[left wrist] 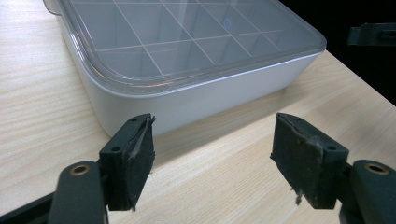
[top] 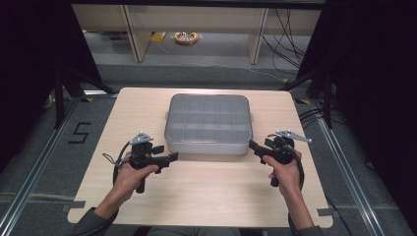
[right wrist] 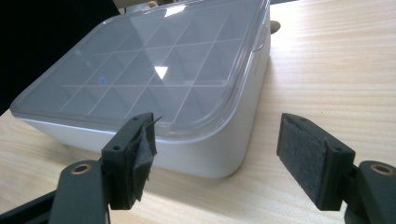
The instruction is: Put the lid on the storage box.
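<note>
So there's a white divided box (top: 208, 125) sitting pretty much in the middle of the light wood table (top: 206, 196), with a clear lid (top: 208, 118) closed flat on top of it, and you can see the grid of compartments through the lid, all looking bare as far as I can tell. The person has 2 grippers pointed in at the box's near corners from either side. The left gripper (top: 173, 157) is just off the near left corner, jaws spread wide with nothing between them; in the left gripper view the box (left wrist: 187, 95) sits ahead of the pads (left wrist: 140, 158), close but not touching, with bare table (left wrist: 215, 182) in the gap. The right gripper (top: 253, 145) mirrors it at the near right corner, also spread apart and not pinching anything; in the right gripper view that corner of the box (right wrist: 224, 149) is just ahead of the gap, the 1 pad (right wrist: 140, 158) overlaps the box edge in the picture, but I can't tell if it's actually touching. Both pads look kinda frayed, little shreds hanging off the edges. Small tabs stick out from the box's left and right ends (right wrist: 274, 26). Both hands (top: 134, 174) grip the handles low near the table's front edge.
</note>
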`<action>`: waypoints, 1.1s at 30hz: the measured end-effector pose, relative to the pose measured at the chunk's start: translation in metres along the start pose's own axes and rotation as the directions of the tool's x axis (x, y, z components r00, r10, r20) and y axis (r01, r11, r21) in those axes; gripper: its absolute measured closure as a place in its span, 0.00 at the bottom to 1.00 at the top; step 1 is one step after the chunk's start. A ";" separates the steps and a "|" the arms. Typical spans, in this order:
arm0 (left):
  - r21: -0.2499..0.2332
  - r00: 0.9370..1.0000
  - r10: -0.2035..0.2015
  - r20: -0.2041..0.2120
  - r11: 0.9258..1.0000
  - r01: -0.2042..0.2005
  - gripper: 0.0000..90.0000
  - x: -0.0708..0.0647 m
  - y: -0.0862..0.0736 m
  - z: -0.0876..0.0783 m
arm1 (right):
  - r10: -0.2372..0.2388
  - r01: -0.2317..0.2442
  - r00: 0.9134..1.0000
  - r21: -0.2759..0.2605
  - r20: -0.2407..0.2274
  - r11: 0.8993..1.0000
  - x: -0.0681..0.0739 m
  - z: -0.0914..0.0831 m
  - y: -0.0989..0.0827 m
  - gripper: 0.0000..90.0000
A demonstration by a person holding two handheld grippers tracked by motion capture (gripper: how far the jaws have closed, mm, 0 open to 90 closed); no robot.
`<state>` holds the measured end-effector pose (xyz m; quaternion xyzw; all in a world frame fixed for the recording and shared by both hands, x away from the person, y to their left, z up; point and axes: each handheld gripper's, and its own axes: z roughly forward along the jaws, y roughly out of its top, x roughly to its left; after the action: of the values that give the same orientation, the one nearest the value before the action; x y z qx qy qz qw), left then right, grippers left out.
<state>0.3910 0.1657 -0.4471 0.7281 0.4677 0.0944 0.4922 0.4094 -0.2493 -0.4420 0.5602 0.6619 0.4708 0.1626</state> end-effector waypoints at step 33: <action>0.042 0.997 0.039 0.060 0.998 -0.041 0.31 -0.018 -0.038 -0.002 | -0.012 0.015 0.997 0.042 -0.071 0.999 0.028 -0.019 -0.032 0.20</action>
<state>0.3571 0.1562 -0.4710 0.7503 0.4401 0.0724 0.4880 0.3669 -0.2305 -0.4495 0.5420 0.6810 0.4748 0.1305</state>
